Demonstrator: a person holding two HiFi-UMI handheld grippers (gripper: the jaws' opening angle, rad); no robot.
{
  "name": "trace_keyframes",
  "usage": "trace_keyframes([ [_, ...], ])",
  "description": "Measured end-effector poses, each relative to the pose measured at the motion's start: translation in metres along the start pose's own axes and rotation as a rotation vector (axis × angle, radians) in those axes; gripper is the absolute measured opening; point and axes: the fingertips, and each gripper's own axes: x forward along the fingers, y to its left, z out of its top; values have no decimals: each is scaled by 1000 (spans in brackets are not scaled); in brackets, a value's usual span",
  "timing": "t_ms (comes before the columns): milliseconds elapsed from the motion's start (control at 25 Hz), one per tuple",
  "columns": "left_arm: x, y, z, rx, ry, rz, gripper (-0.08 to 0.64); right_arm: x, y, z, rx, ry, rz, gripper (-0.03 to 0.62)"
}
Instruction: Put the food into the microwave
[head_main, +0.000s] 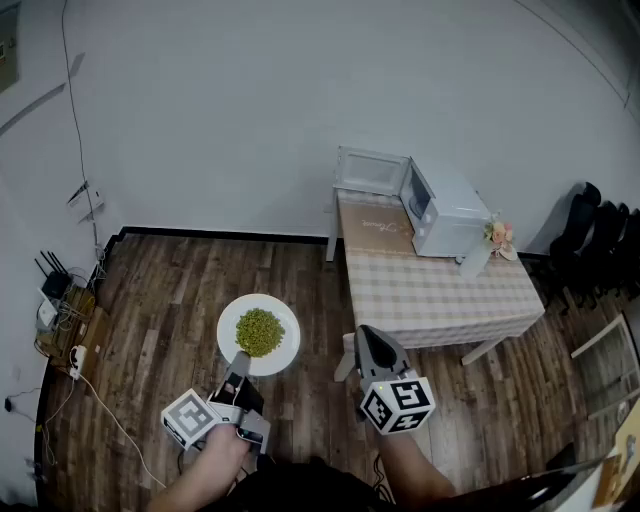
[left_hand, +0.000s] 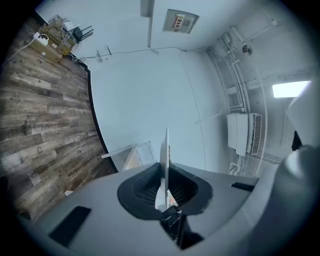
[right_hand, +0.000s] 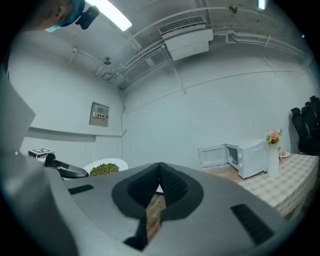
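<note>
While the left gripper (head_main: 240, 362) pinches the near rim of a white plate (head_main: 288, 345), the plate is carried level above the wooden floor (head_main: 160, 300), with a heap of green peas (head_main: 259, 332) at its middle. Seen from the left gripper view, the plate (left_hand: 166, 145) stands edge-on between the 2 jaws of that gripper (left_hand: 164, 172), and the dark pads (left_hand: 147, 187) press on it from both sides. The right gripper (head_main: 366, 336) is held level just to the right of the plate, apart from it. Its 2 jaws (right_hand: 159, 172) are closed together at the tips with nothing between them.

Well beyond the plate stands a table (head_main: 440, 295) with a checked cloth. On its far end sits a white microwave (head_main: 455, 215) with its door (head_main: 371, 170) swung wide open to the left. A small vase of flowers (head_main: 496, 240) stands just beside the microwave. From the right gripper view the peas (right_hand: 103, 169) show at the left and the open microwave (right_hand: 252, 157) at the right.
</note>
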Motion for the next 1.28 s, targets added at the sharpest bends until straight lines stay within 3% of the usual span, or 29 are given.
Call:
trace_keyframes([
  [320, 2, -3, 1, 43, 4, -18, 37, -2, -15, -3, 9, -14, -34, 8],
  [880, 2, 15, 19, -19, 47, 7, 37, 21, 7, -10, -28, 39, -65, 9],
  [1280, 14, 27, 44, -74, 67, -41, 37, 46, 19, -14, -47, 31, -72, 9],
])
